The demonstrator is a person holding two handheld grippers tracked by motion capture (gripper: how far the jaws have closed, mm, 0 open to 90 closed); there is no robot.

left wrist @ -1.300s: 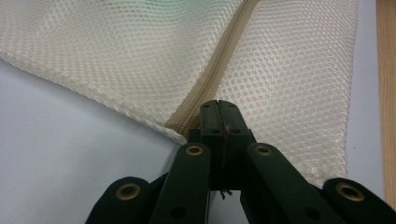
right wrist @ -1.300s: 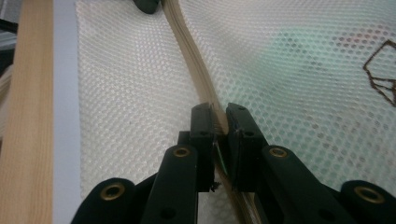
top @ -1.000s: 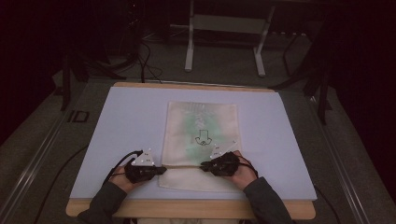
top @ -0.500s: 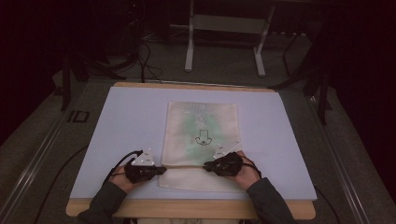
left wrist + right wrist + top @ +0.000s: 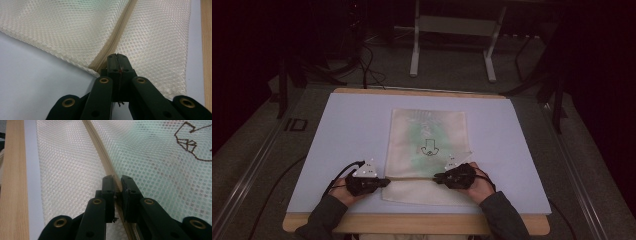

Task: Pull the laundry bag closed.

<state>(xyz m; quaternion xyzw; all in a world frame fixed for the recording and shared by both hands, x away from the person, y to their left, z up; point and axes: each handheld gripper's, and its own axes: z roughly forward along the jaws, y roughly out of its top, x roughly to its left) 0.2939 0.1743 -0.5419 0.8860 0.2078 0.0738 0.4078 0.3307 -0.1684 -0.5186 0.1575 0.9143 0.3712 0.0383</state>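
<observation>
A cream mesh bag lies flat on the pale blue mat; something green shows through it under a black drawn emblem. A tan zipper crosses the bag near its front end. My left gripper lies at the bag's left edge, and in the left gripper view it is shut on the zipper's end. My right gripper lies on the bag farther right. In the right gripper view its jaws pinch the zipper strip, with mesh on both sides.
The mat covers a wooden table whose front edge runs just behind my forearms. Beyond the table's far side stand metal frame legs, with cables on the dark floor.
My right gripper has slid slightly to the right along the zipper line. The left gripper and the bag have stayed where they were.
</observation>
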